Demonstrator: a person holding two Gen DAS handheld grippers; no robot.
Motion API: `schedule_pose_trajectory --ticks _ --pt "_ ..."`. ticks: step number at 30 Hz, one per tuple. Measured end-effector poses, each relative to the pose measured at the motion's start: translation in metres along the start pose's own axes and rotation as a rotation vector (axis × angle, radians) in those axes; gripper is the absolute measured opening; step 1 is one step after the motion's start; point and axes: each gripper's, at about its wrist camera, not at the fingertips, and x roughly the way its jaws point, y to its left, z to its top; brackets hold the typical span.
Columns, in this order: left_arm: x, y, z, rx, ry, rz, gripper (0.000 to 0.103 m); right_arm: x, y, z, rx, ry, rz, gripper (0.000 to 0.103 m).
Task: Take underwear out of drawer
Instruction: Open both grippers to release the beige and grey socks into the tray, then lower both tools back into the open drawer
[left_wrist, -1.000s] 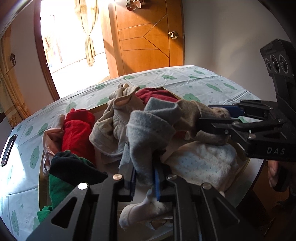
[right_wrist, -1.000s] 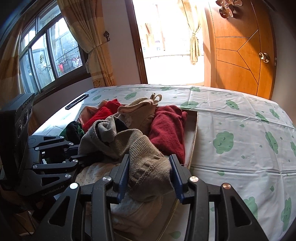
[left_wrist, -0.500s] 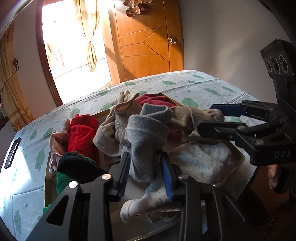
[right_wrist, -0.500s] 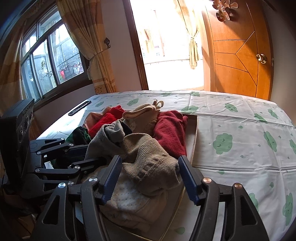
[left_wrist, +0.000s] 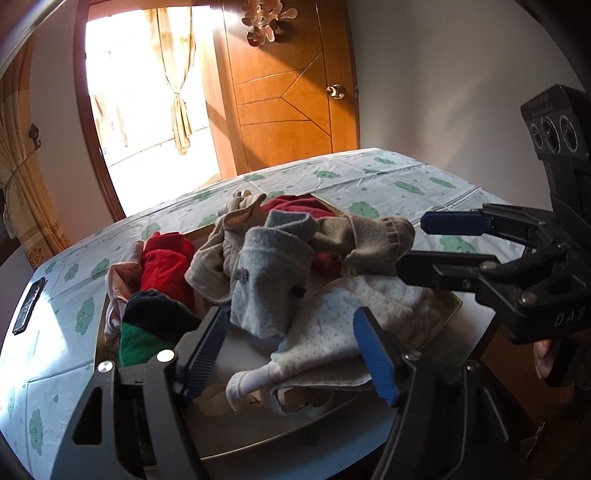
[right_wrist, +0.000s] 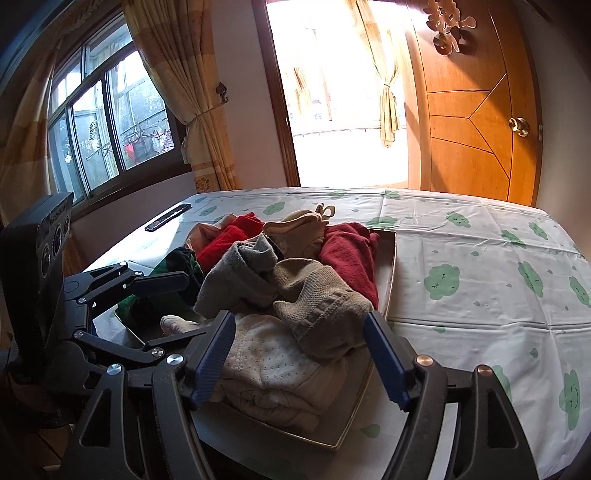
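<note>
**Grey knit slips free as both tools spread**

Grey underwear (left_wrist: 271, 273) sits heaped in the drawer (right_wrist: 388, 280), just ahead of the left tool (left_wrist: 291, 350), whose jaws are opening, nothing pinched. Right tool (right_wrist: 301, 360) is opening too, over the tan knit (right_wrist: 317, 306). Soft, light, floppy stuff: I'd pinch a bunched fold.

Table cover (right_wrist: 480, 236): smooth plastic-looking sheet, faint sheen, creased. Drawer (right_wrist: 391, 266) rim at 3 o'clock of pile: smooth, dull metallic-looking edge. Grey garment (left_wrist: 266, 273): soft matt cloth. Tan garment (right_wrist: 325, 306) at pile's 5 o'clock: coarse ribbed knit. White dotted garment (left_wrist: 332, 325): fleecy, matt. Red garment (right_wrist: 351, 258): matt plush cloth. Left claw (left_wrist: 291, 354) and right claw (right_wrist: 299, 354): matt black frames, ribbed blue pads, shiny metal rivets. Door (right_wrist: 476, 110) at 1 o'clock: glossy varnished wood.
</note>
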Motion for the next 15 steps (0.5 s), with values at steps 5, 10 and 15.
schedule_pose_trajectory --ticks 5,10,15 --pt "-0.013 -0.004 -0.01 0.009 -0.016 -0.004 0.074 -0.015 0.008 -0.007 -0.012 -0.016 0.011 0.075" --pt "-0.03 -0.011 -0.026 0.03 -0.031 -0.016 0.074 -0.028 0.019 -0.019 -0.035 -0.014 0.023 0.078" --pt "-0.041 -0.022 -0.051 0.061 -0.019 -0.034 0.076 -0.041 0.03 -0.042 -0.067 0.009 0.034 0.079"
